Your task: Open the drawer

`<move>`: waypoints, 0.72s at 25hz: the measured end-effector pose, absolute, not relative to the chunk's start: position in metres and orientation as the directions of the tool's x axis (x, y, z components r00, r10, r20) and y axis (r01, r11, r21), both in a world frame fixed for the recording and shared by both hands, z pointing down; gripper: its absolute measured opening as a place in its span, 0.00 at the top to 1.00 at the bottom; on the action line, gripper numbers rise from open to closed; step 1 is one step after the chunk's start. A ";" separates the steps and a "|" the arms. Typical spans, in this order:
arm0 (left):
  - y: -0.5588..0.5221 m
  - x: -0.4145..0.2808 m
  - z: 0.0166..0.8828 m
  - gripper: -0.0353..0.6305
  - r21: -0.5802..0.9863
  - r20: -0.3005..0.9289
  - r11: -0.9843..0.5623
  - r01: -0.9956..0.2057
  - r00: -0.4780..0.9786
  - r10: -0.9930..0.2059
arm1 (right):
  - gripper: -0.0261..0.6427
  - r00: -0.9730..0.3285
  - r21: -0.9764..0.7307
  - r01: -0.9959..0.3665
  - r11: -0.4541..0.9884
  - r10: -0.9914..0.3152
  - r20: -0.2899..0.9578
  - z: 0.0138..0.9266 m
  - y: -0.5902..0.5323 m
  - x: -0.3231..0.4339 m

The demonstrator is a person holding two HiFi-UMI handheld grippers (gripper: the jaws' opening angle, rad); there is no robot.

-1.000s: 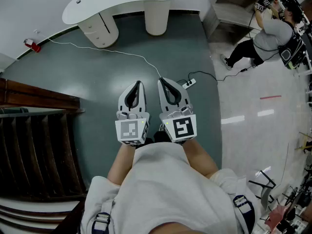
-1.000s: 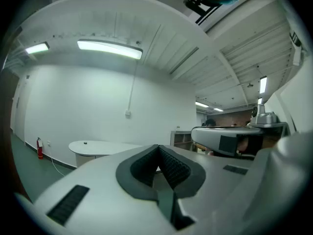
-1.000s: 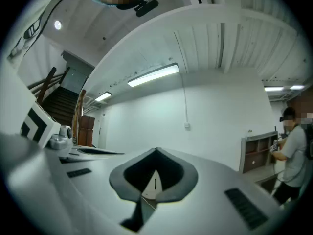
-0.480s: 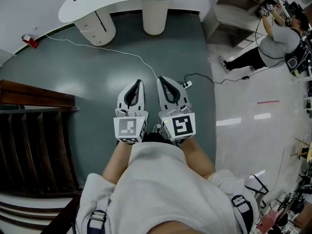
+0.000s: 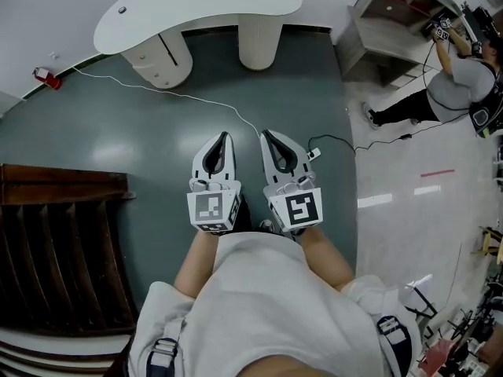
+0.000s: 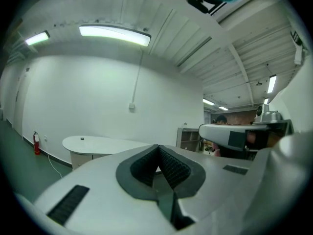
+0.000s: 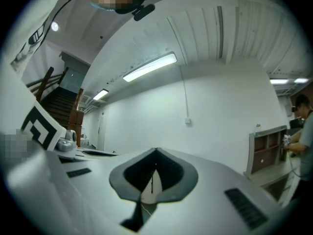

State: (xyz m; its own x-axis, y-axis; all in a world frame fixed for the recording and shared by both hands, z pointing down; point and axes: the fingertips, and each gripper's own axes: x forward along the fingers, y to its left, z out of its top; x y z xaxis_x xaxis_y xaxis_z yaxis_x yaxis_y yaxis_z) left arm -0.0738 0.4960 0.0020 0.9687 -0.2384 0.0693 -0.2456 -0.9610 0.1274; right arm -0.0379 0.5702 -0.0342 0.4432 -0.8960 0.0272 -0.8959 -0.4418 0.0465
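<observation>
White left gripper: closed, empty.
White right gripper: closed, empty.
Cream drawer unit: ahead-left, partly covered by white curved desktop.

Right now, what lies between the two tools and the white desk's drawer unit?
In the head view: green floor crossed by a thin white cable, then the drawer unit.
</observation>
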 end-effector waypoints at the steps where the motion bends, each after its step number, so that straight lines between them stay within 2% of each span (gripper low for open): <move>1: 0.481 -0.064 -0.002 0.94 0.126 0.056 -0.962 -0.244 0.969 -0.239 | 0.94 0.449 0.047 -0.893 -0.448 -0.893 0.023 -0.036 0.556 -0.027; 10: 0.357 -0.006 -0.030 0.94 0.123 0.002 -0.969 -0.212 0.977 -0.214 | 0.94 0.448 0.085 -0.892 -0.444 -0.894 0.034 -0.045 0.434 0.027; 18: 0.308 0.025 -0.005 0.94 0.168 0.056 -0.955 -0.246 0.969 -0.239 | 0.94 0.425 0.081 -0.905 -0.418 -0.900 0.093 -0.033 0.382 0.064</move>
State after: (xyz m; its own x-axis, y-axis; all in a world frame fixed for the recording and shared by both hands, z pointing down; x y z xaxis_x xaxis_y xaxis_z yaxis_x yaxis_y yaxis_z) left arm 0.0250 0.3076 -0.0053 0.9693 -0.2395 0.0556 -0.2455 -0.9548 0.1678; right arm 0.0638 0.3819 -0.0328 0.4248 -0.9004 0.0934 -0.9046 -0.4184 0.0812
